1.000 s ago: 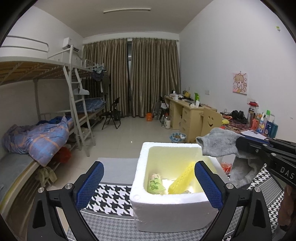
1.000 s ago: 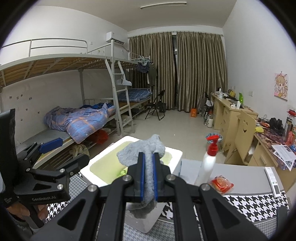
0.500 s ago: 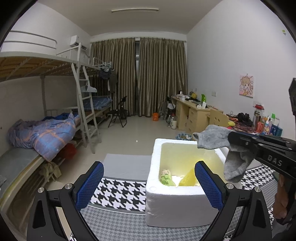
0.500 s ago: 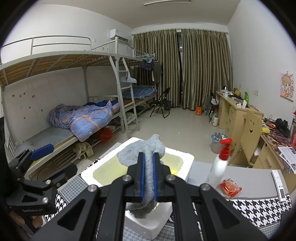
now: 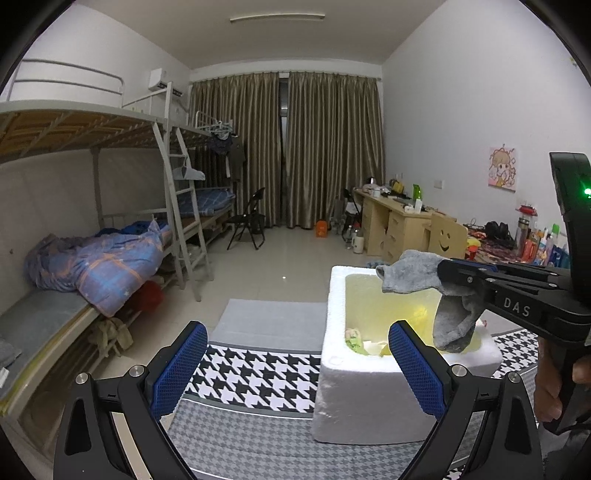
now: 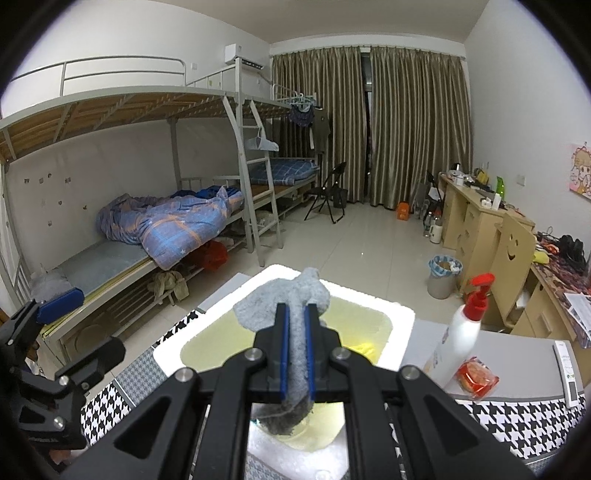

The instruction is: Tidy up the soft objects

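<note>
Grey sock [image 6: 295, 354] pinched in right claw [image 6: 295, 354] over foam box [image 6: 400, 325]

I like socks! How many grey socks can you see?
1. The grey sock hangs pinched in the right gripper over the white foam box. More may be hidden inside.

Walls: plain white [image 5: 443, 122], with a small cartoon poster [image 5: 502, 168] on the right one.
Ceiling: white, with a long tube light [image 5: 277, 17].
Window side: floor-length olive-brown curtains [image 5: 295, 147], drawn shut.
Floor: pale glossy tiles [image 5: 291, 258].
Left side: grey metal bunk bed [image 6: 155, 122] with ladder [image 6: 258, 192]; crumpled blue checked quilt [image 6: 173, 221] on the lower mattress.
Middle: black folding chair [image 5: 249, 221].
Right side: light wooden desks [image 5: 391, 221], cluttered.
</note>
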The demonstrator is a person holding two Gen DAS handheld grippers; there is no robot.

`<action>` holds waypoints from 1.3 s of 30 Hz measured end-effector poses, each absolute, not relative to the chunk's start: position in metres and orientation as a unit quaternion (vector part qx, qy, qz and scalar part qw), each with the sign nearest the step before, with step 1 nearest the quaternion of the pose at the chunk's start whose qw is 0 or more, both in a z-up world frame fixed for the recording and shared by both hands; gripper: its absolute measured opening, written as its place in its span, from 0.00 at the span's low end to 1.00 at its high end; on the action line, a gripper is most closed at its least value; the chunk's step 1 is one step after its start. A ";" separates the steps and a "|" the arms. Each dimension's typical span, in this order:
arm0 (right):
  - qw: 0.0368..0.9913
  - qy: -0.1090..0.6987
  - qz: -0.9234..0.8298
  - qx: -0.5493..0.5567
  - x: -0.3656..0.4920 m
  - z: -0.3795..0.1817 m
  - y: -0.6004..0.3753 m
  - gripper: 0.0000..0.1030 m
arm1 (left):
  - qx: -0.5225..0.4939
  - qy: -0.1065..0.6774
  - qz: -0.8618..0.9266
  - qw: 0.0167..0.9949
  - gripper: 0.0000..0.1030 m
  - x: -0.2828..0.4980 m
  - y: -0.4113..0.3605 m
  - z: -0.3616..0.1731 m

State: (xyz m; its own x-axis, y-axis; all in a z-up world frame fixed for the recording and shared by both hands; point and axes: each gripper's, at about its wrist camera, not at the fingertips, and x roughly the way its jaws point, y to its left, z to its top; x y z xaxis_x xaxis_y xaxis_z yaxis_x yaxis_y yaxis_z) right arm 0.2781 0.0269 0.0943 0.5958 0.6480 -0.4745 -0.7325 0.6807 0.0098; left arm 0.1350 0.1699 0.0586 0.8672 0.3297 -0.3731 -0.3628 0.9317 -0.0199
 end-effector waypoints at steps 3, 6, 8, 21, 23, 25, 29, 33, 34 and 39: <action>0.885 0.233 0.391 -0.095 0.280 0.092 0.031 0.11 | -0.049 0.185 0.182 0.965 0.96 0.135 0.173 0.059; 0.883 0.239 0.392 -0.094 0.282 0.091 0.034 0.11 | -0.050 0.186 0.184 0.964 0.96 0.134 0.175 0.059; 0.882 0.242 0.392 -0.097 0.285 0.090 0.036 0.11 | -0.050 0.187 0.184 0.964 0.96 0.134 0.176 0.058; 0.874 0.263 0.398 -0.092 0.291 0.080 0.041 0.65 | -0.050 0.187 0.188 0.963 0.96 0.133 0.180 0.057; 0.874 0.264 0.397 -0.092 0.291 0.081 0.040 0.65 | -0.051 0.187 0.187 0.963 0.96 0.134 0.180 0.056; 0.876 0.259 0.395 -0.095 0.289 0.083 0.038 0.65 | -0.051 0.186 0.186 0.963 0.96 0.134 0.180 0.056; 0.879 0.250 0.395 -0.094 0.283 0.087 0.033 0.68 | -0.050 0.184 0.182 0.965 0.96 0.133 0.178 0.055; 0.884 0.238 0.392 -0.095 0.275 0.092 0.024 0.74 | -0.047 0.182 0.179 0.966 0.96 0.131 0.173 0.058; 0.885 0.235 0.390 -0.096 0.273 0.093 0.021 0.76 | -0.047 0.181 0.179 0.966 0.96 0.130 0.171 0.059; 0.890 0.227 0.386 -0.086 0.270 0.096 0.005 0.86 | -0.041 0.176 0.172 0.968 0.96 0.127 0.161 0.064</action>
State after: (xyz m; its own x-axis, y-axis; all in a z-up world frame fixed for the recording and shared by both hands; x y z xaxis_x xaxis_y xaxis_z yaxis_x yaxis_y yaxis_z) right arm 0.2697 0.0053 0.0958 0.5984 0.6479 -0.4713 -0.7265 0.6868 0.0218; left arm 0.1274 0.1610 0.0644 0.8791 0.3179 -0.3552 -0.3468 0.9377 -0.0190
